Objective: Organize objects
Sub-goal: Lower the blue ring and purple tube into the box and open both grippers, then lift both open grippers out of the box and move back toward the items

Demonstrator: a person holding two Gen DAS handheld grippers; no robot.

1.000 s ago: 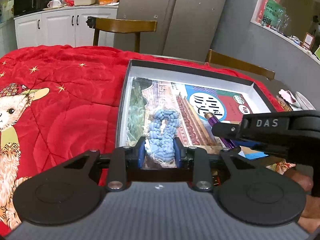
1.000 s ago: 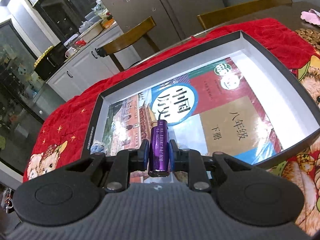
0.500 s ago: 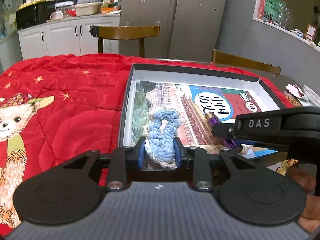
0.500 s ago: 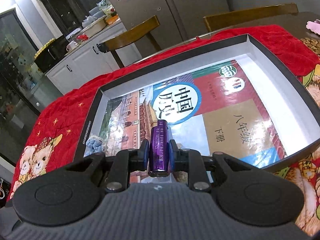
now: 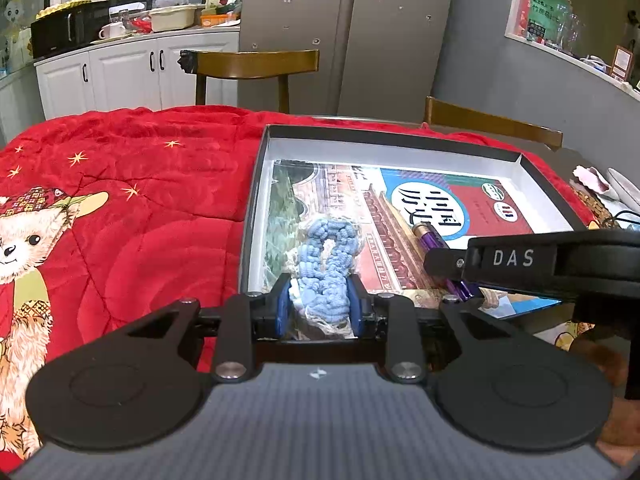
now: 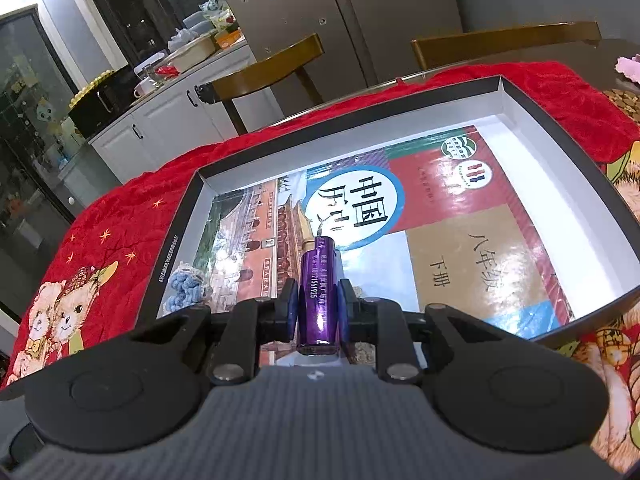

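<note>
A shallow black box (image 5: 252,216) with white inner walls lies on the red blanket and holds a colourful textbook (image 6: 448,216). My left gripper (image 5: 320,308) is shut on a blue knitted scrunchie (image 5: 326,252) over the box's near left corner; the scrunchie also shows in the right wrist view (image 6: 184,288). My right gripper (image 6: 317,312) is shut on a purple cylindrical tube (image 6: 318,300) and holds it above the book's near edge. The tube (image 5: 430,240) and the right gripper body show at the right of the left wrist view.
A red blanket (image 5: 140,200) with bear prints covers the table. Two wooden chairs (image 5: 248,64) (image 5: 492,124) stand behind it. White cabinets (image 5: 120,76) with kitchenware line the back left. Small items (image 5: 596,188) lie at the table's right edge.
Both grippers keep their holds. Both views have tilted slightly upward and shifted, so the box sits a little lower and nearer in the frames.
</note>
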